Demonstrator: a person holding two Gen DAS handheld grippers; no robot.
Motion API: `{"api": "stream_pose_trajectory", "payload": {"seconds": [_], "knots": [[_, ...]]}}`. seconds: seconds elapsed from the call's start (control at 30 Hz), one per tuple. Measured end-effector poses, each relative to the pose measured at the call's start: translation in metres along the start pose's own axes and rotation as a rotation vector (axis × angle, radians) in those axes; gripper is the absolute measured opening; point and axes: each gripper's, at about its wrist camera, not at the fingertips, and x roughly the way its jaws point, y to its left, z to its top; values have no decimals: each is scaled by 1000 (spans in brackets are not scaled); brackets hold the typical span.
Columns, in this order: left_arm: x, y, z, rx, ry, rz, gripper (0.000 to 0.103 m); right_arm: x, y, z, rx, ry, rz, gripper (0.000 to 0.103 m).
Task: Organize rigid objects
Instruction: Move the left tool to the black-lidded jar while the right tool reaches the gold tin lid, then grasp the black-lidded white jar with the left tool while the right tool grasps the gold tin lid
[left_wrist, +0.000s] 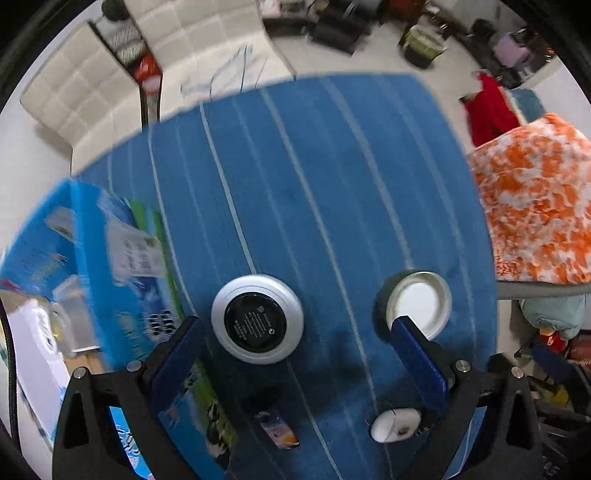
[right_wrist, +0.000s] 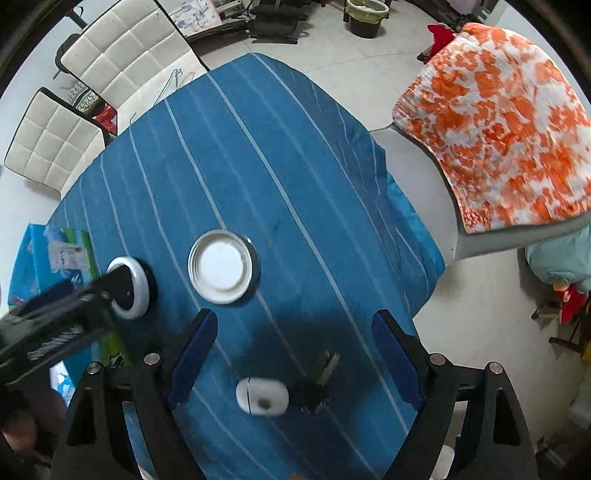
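The blue-striped tabletop (left_wrist: 332, 184) fills both views. At the left of the left wrist view sits a blue box (left_wrist: 85, 266), its print too blurred to read. The left gripper (left_wrist: 295, 365), fingers wide apart and empty, hangs over the silver-rimmed black disc (left_wrist: 257, 318); closing squarely across its rim looks best. Its label is illegible. The right gripper (right_wrist: 295, 354), fingers also apart, holds nothing.

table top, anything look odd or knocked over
Nothing looks spilled or broken. The silver-rimmed black disc and the white-lidded jar sit flat on the blue striped tablecloth. Near the edge a small white oval device lies beside a dark bit of clutter too blurred to identify. Both grippers are open.
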Motion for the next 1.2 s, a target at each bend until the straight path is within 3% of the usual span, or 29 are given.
{"api": "stream_pose_trajectory", "payload": {"seconds": [0.27,0.33,0.5,0.6,0.8,0.9,1.13,1.2], "knots": [[52,-13,6,6,120,57,103,24,-4,20,-33,23,-29,88],[52,-13,5,2,83,97,103,28,-7,21,-32,28,-29,88],[45,-8,6,-28,42,64,102,35,-10,23,-23,32,16,88],[39,-4,-1,-25,19,66,93,42,-5,29,-8,34,74,88],[31,21,-12,-68,13,38,88,66,23,35,-60,78,159,87],[32,22,-5,-60,46,31,88,75,24,35,-59,93,162,87],[44,27,15,-42,86,31,90,89,24,34,-67,128,269,87],[51,26,15,-56,112,6,89,95,24,33,-67,145,260,87]]}}
